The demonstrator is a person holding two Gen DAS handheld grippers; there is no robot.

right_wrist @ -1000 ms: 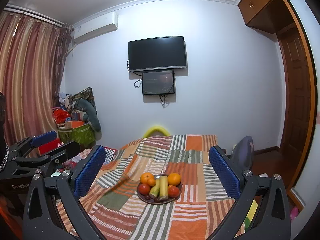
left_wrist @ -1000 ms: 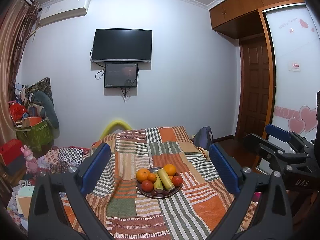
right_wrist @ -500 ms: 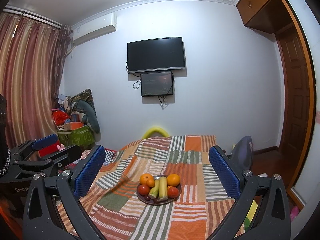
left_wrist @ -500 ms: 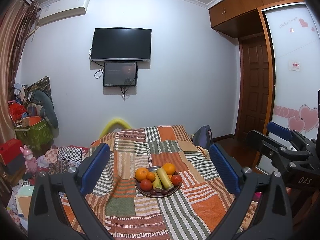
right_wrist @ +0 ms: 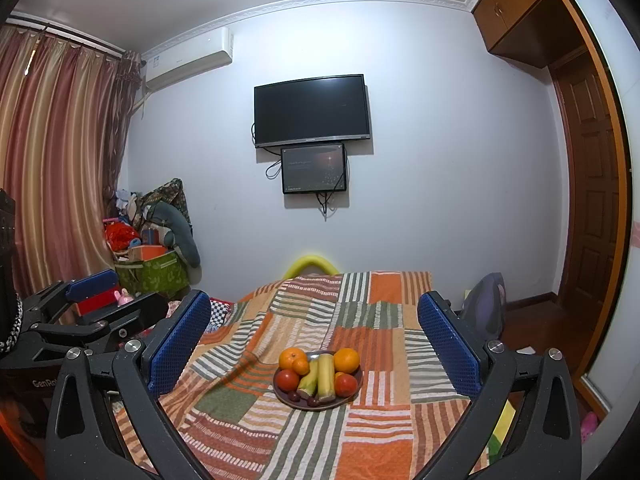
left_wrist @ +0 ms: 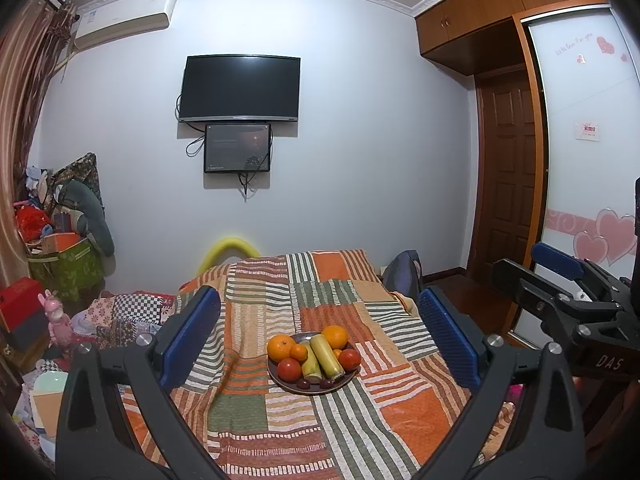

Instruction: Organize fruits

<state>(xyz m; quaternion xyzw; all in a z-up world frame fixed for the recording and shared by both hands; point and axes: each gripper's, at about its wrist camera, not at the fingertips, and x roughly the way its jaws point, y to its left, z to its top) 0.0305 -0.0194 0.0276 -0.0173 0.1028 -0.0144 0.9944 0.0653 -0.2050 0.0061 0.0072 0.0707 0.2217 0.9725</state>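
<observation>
Two grippers are in my hands, and both are held above the near part of the bed (left_wrist: 404,412), with nothing between their blue pads. The fingers of my left gripper (left_wrist: 320,340) stand wide apart and hold nothing; the fingers of my right gripper (right_wrist: 316,340) are spread just as wide and are also empty. The fruit plate (left_wrist: 294,387) lies on the patchwork blanket (right_wrist: 380,432) in the middle of the bed, well apart from both grippers. On the plate I see two big oranges (left_wrist: 280,347), one at the back left and one at the back right, a small orange (right_wrist: 300,367) touching the left one, two red tomatoes (right_wrist: 288,379) near the front on each side, and two yellow-green long fruits (right_wrist: 325,376) lying side by side in the middle. Some small dark fruits (left_wrist: 303,385) lie at the front edge. Behind the bed a black television (right_wrist: 312,110) hangs on the wall, and a smaller screen (left_wrist: 237,148) hangs just below it.
</observation>
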